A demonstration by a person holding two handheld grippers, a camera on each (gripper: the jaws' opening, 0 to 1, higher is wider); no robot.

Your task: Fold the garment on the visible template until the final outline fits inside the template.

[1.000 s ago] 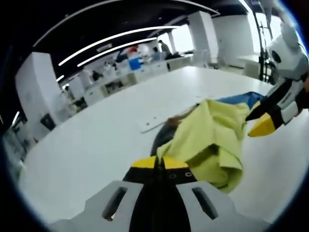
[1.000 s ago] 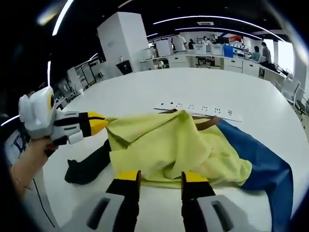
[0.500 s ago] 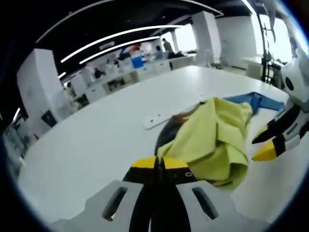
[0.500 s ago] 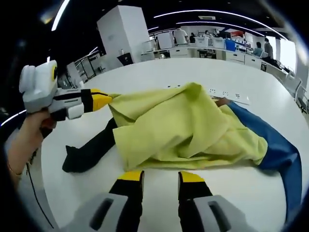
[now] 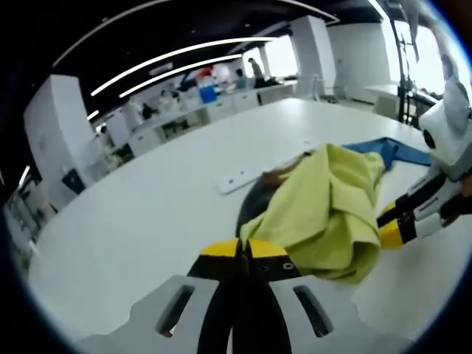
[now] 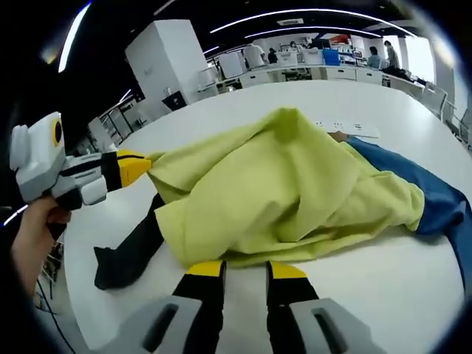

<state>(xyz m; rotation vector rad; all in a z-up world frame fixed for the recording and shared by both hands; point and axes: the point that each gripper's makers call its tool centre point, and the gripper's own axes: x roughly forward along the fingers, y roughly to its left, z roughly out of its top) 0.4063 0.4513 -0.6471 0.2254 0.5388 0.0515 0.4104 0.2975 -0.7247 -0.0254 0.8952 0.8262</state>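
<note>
In the left gripper view, the left gripper (image 5: 245, 249) is clenched on a corner of the yellow-green garment (image 5: 324, 206), which lies bunched on the white table (image 5: 147, 221) with a black sleeve (image 5: 253, 205) beneath and blue cloth (image 5: 391, 151) toward the far edge. A white power strip (image 5: 247, 173) lies beyond it.

In the right gripper view, the right gripper (image 6: 244, 271) is released, jaws apart at the garment's near hem (image 6: 280, 199). The left gripper (image 6: 136, 166) pinches the garment's corner, a hand (image 6: 29, 243) holding it.
</note>
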